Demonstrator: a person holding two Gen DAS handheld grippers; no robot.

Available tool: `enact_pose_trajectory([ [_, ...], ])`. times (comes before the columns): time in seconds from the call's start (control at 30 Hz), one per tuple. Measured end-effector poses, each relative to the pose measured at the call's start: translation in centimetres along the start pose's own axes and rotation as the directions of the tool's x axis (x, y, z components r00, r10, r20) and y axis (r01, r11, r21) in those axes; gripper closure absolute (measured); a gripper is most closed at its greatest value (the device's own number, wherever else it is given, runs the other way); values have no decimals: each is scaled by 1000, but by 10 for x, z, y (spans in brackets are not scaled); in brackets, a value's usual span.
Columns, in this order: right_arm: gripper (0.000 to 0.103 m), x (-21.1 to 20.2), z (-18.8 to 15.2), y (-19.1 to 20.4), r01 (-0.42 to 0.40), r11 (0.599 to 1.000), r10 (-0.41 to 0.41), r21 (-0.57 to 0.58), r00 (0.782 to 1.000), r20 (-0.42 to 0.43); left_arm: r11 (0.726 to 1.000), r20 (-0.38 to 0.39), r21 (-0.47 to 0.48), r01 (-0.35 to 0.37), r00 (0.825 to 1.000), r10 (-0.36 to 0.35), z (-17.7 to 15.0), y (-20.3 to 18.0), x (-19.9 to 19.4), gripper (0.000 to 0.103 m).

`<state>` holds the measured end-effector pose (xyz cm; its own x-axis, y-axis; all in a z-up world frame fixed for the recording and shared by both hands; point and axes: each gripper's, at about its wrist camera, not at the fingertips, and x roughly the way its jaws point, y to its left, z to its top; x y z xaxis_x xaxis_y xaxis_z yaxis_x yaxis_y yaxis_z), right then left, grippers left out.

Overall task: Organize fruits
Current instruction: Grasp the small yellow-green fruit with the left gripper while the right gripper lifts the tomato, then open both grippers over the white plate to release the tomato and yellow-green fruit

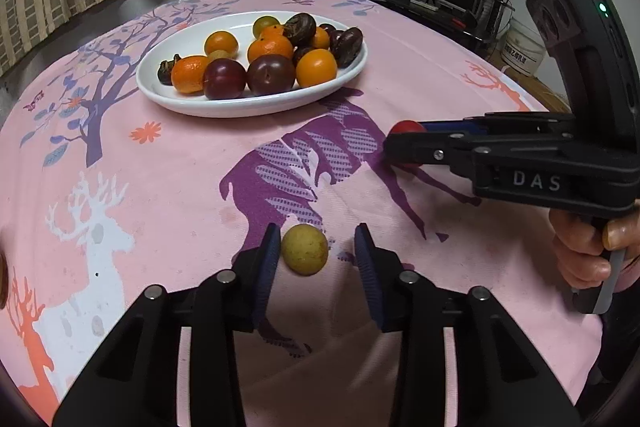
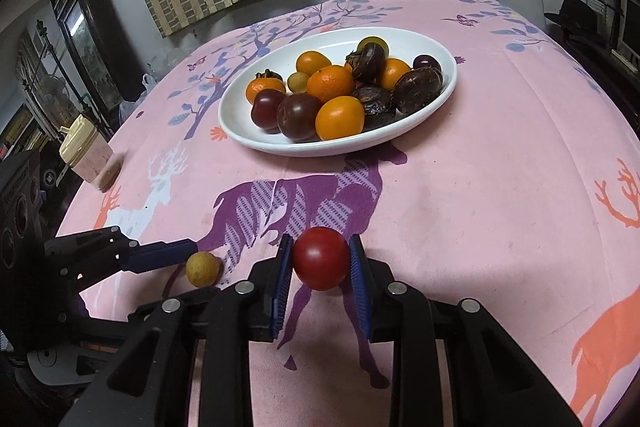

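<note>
Right tongs (image 2: 321, 259) clamp the red tomato (image 2: 321, 258) for the plate (image 2: 240, 131) at twelve o'clock; left tongs (image 1: 316, 251) straddle the yellow fruit (image 1: 305, 249), apart

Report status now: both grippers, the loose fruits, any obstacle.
Left gripper open around yellow fruit. Right gripper shut on red fruit. Plate path unobstructed.

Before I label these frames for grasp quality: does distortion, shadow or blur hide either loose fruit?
Left wrist view: fisheye bends the pink printed tablecloth, black corners; small yellow-green round fruit sharp between the open left tool. Right wrist view: same bending; shiny red round fruit sharp, soft shadow beneath, right tool against both sides.
</note>
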<state>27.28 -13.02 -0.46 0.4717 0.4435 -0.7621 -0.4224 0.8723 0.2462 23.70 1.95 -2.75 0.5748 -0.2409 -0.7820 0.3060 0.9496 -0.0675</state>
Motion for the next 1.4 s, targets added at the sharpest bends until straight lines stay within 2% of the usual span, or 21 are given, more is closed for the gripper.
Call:
enact_pose_trajectory([
  [0.1, 74, 0, 0, 0, 4, 1000, -4, 0, 1000, -1, 1000, -15, -7, -6, 1000, 6, -1, 3, 3, 73],
  [0.27, 74, -1, 0, 0, 5, 1000, -5, 4, 1000, -1, 999, -32, 18, -29, 999, 29, -3, -1, 8, 74],
  [0.47, 74, -1, -1, 1, 16, 1000, -16, -5, 1000, 0, 1000, -36, -8, -28, 999, 27, -4, 2, 7, 77],
  [0.63, 74, -3, 0, 1, 57, 998, -56, -22, 998, 29, 999, 7, -51, 2, 1000, -2, 5, 8, -9, 78],
  [0.73, 74, -7, 9, 2, 67, 997, -64, -42, 996, 58, 998, 64, -64, 17, 998, -13, 28, 16, -22, 78],
  [0.83, 74, -10, 34, 2, 102, 993, -95, -63, 990, 101, 998, 112, -58, -4, 994, 11, 58, 25, -28, 78],
  [1.03, 74, -8, 88, -3, 141, 987, -124, -75, 973, 196, 995, 175, -94, -37, 983, 53, 124, 52, -9, 78],
  [1.2, 74, 21, 136, -19, 124, 991, -113, -40, 971, 210, 990, 170, -119, -77, 981, 96, 169, 74, 26, 78],
  [1.4, 74, 54, 160, -31, 130, 991, -121, -36, 975, 185, 982, 130, -158, -101, 984, 122, 190, 94, 63, 78],
])
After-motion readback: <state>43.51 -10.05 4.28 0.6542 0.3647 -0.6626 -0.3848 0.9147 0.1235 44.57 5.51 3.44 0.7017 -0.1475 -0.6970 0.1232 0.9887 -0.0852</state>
